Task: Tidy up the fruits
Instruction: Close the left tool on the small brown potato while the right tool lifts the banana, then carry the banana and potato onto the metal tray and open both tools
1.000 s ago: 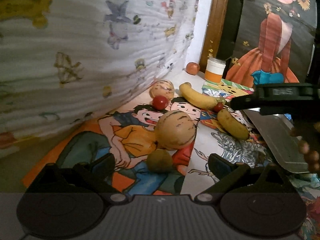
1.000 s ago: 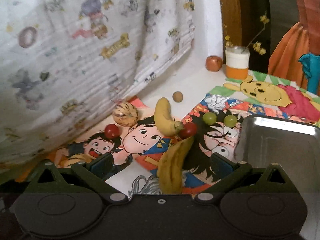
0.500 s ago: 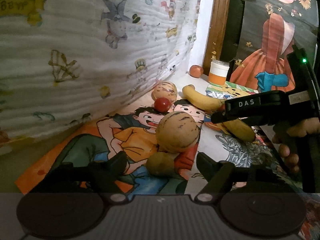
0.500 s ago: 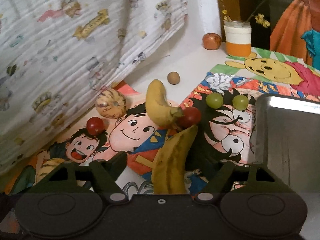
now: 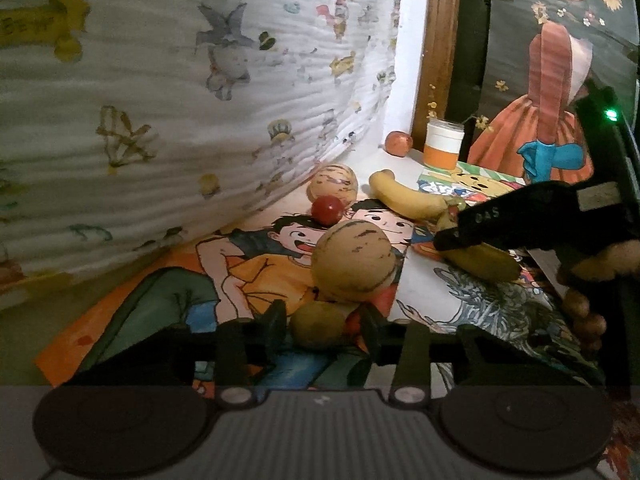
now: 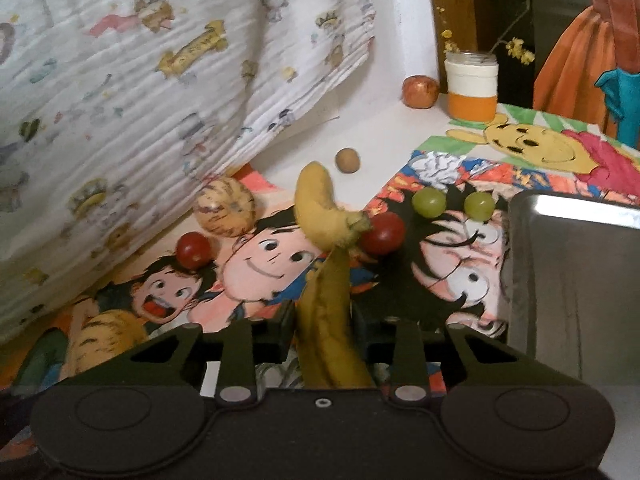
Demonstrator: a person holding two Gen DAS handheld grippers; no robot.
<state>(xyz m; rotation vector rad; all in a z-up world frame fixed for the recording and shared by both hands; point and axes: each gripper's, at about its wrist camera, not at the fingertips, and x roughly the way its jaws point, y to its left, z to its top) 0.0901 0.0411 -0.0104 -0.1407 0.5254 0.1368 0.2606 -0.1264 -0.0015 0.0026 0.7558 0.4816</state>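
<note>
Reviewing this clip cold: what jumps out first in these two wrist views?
The right hand-held gripper has its fingers closed on a banana at the bottom centre, beside a metal tray at the right edge. The left hand-held gripper brackets a small brownish-green fruit, just in front of a big striped melon. Loud cartoon mats cover the surface.

A home room, likely a child's space.
A cartoon-printed cloth hangs beside a table covered in cartoon posters; behind it stand a wooden door frame and a jar.
</note>
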